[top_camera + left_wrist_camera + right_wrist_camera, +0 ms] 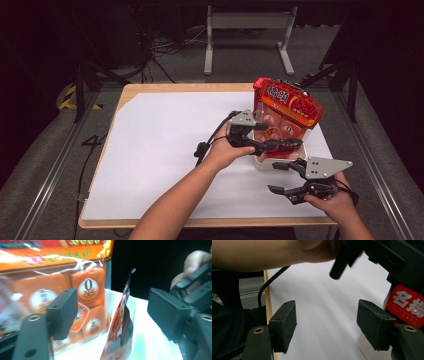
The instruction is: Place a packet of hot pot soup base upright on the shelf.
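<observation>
A large red-and-orange snack bag (287,107) stands upright in a low white container (265,164) at the right of the table. My left gripper (287,145) reaches in from the left at the bag's lower front. In the left gripper view the bag's orange inner packets (62,290) sit behind the left jaw. The left gripper (112,312) is open there, and a thin red packet (120,325) stands edge-on between the jaws, touching neither pad. My right gripper (274,177) is open in front of the container, nothing between its jaws (327,322). A red label (408,305) lies beside its right jaw.
A white sheet (165,145) covers most of the wooden table (150,87). The left forearm (175,200) crosses the front middle, its cable (202,147) trailing beside it. A grey metal stand (247,30) and floor cables (165,47) lie beyond the far edge.
</observation>
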Demonstrator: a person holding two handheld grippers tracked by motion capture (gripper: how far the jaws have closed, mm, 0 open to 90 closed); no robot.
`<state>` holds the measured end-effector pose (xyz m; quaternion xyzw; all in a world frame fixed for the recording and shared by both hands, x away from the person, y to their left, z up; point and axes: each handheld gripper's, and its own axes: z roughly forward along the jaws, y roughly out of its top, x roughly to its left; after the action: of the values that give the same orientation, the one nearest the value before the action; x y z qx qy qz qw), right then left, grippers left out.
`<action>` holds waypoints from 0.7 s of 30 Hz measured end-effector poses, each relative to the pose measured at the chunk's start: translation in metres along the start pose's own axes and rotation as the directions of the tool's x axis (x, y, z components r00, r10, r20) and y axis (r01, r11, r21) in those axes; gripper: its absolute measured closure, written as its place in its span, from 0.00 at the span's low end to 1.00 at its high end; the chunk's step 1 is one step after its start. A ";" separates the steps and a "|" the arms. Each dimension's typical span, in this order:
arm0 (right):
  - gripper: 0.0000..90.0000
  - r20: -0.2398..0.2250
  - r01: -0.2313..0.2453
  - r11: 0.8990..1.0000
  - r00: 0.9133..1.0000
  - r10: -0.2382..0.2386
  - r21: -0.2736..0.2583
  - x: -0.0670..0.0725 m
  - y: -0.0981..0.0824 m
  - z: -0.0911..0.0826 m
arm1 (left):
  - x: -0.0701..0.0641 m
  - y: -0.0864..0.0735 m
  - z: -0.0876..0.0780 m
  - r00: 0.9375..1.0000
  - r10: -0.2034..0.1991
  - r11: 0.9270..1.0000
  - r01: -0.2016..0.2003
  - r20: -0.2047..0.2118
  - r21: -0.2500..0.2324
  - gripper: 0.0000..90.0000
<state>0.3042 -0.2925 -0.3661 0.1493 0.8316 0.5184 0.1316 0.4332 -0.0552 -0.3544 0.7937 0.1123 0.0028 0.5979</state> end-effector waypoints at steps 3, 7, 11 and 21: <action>0.36 0.011 0.001 1.000 1.000 -0.001 -0.008 -0.002 0.002 0.000 | -0.001 0.000 -0.022 0.999 0.008 1.000 -0.009 -0.032 -0.010 0.24; 0.35 0.044 -0.006 1.000 0.999 0.007 -0.026 -0.008 0.004 -0.004 | -0.009 -0.005 -0.060 0.994 0.004 1.000 -0.005 -0.108 -0.005 0.23; 0.34 0.087 -0.019 0.999 0.996 0.023 -0.047 -0.012 0.005 -0.011 | -0.016 -0.012 -0.095 0.985 0.014 1.000 -0.011 -0.169 0.015 0.23; 0.34 0.197 -0.059 0.996 0.978 0.073 -0.072 -0.020 -0.006 -0.034 | -0.039 -0.057 -0.188 0.950 0.003 0.999 0.008 -0.312 0.034 0.21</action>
<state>0.3094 -0.3312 -0.3558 0.2237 0.7912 0.5321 0.2021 0.3594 0.1304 -0.3498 0.7934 0.2063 0.1255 0.5588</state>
